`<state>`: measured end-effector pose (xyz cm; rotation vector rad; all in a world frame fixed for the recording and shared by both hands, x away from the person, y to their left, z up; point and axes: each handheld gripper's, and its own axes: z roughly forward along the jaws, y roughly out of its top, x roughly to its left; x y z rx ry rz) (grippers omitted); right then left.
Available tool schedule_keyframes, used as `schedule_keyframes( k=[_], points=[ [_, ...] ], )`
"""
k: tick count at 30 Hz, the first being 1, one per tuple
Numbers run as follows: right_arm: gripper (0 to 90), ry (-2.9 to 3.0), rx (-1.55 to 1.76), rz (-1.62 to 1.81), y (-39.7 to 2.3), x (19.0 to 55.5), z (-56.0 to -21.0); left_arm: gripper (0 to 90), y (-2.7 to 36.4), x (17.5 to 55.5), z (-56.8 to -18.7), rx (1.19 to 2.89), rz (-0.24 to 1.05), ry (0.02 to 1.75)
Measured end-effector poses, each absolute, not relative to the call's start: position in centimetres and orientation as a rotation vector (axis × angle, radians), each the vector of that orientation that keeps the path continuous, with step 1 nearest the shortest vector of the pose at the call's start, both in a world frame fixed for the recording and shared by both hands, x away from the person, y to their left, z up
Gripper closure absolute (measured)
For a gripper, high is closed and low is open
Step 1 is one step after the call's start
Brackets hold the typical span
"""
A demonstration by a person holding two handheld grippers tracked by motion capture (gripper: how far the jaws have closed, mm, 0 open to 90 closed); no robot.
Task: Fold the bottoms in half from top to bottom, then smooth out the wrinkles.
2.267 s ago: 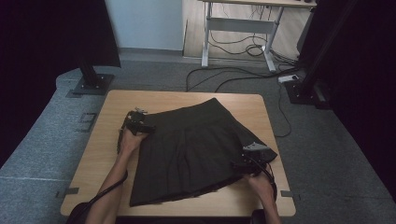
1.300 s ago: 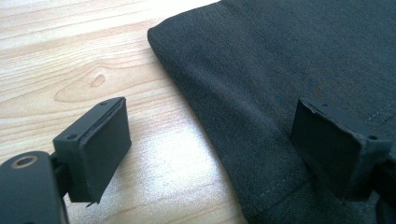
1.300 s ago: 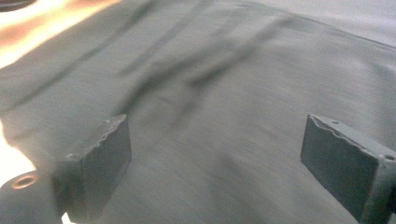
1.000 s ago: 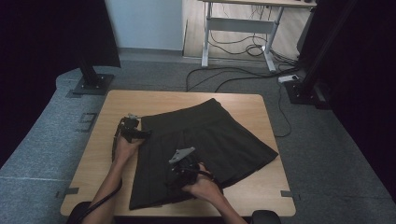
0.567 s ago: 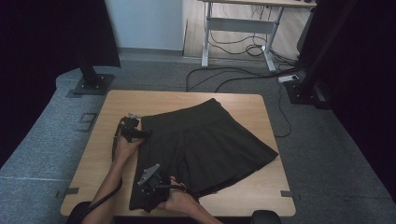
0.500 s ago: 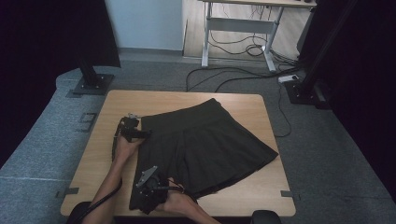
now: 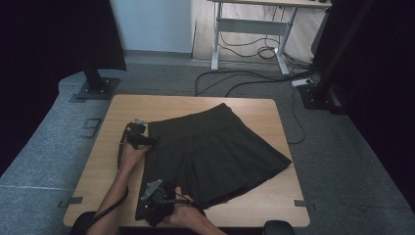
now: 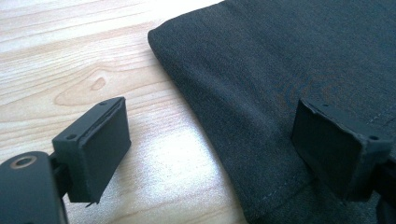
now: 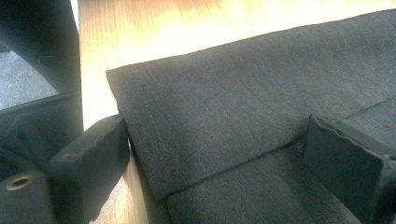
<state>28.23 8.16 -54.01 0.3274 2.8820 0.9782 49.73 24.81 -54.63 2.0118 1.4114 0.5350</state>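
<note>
The skirt (image 7: 210, 152) lies mid-surface, its hem corner at lower left between the jaws of the unclenched right gripper (image 7: 155, 203), while the left gripper (image 7: 147, 140), also released, straddles the waistband corner.

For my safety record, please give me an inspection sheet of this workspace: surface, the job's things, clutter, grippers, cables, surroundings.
Surface: wooden table, bare around the cloth.
Job's things: dark pleated skirt, spread flat, waistband toward the far side.
Clutter: nothing seen.
Grippers: left gripper open, astride the skirt's side edge near the waistband; right gripper open at the near hem corner by the table edge.
Cables: floor cables beyond the table; gripper cable.
Surroundings: grey carpet, desk frame, black stands.
</note>
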Motion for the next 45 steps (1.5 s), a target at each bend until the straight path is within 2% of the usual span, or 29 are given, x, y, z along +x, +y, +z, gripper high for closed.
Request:
schedule_keyframes(
  k=[5, 7, 9, 11, 12, 13, 14, 15, 16, 17, 18, 20, 22, 30, 37, 45],
  points=[
    [12.8, 2.876, 0.341, 0.983, 8.1, 28.3, -53.9, 11.5, 24.7, 49.8, -54.6, 2.01, 0.538, 1.417],
    [19.6, 2.863, 0.368, 0.988, 8.1, 28.4, -53.8, 14.4, 24.6, 49.9, -54.6, 2.004, 0.541, 1.417],
    [27.4, 2.852, 0.385, 0.996, 8.0, 28.4, -53.7, 24.3, 24.3, 49.8, -54.5, 2.0, 0.543, 1.385],
    [43.5, 2.847, 0.386, 1.008, 7.9, 28.6, -53.5, 35.1, 24.1, 49.8, -54.4, 2.0, 0.539, 1.386],
    [43.5, 2.847, 0.386, 1.008, 7.9, 28.6, -53.5, 35.1, 23.8, 49.7, -54.3, 2.002, 0.537, 1.385],
    [50.0, 2.848, 0.381, 1.009, 7.7, 28.6, -53.4, 41.2, 23.6, 49.6, -54.2, 2.004, 0.533, 1.383],
    [65.7, 2.843, 0.378, 1.019, 7.3, 28.9, -53.3, 48.5, 23.4, 49.6, -54.2, 2.005, 0.527, 1.387],
    [70.1, 2.839, 0.375, 1.02, 7.2, 29.1, -53.3, 50.6, 23.3, 49.6, -54.0, 2.009, 0.516, 1.389],
    [70.1, 2.839, 0.375, 1.02, 7.2, 29.1, -53.3, 54.8, 23.3, 49.6, -54.0, 2.009, 0.516, 1.389],
    [78.1, 2.834, 0.378, 1.033, 6.9, 29.4, -53.3, 61.0, 22.9, 49.5, -53.9, 2.018, 0.494, 1.387],
    [79.9, 2.834, 0.384, 1.037, 6.7, 29.5, -53.3, 67.3, 22.7, 49.5, -53.8, 2.025, 0.478, 1.379],
    [81.8, 2.837, 0.384, 1.037, 6.6, 29.8, -53.3, 80.7, 22.3, 49.5, -53.7, 2.045, 0.481, 1.359],
    [82.7, 2.851, 0.393, 1.042, 6.5, 29.9, -53.3, 83.3, 22.1, 49.4, -53.7, 2.055, 0.498, 1.352],
    [83.7, 2.913, 0.432, 1.206, 6.2, 30.4, -52.5, 84.8, 22.7, 49.2, -53.2, 2.048, 0.507, 1.315],
    [83.6, 2.939, 0.379, 1.34, 7.9, 30.2, -51.0, 84.6, 24.2, 48.1, -50.5, 2.06, 0.545, 1.267],
    [83.4, 2.988, 0.254, 1.422, 12.4, 29.0, -49.9, 84.3, 29.5, 45.2, -48.5, 2.085, 0.587, 1.308]
  ],
)
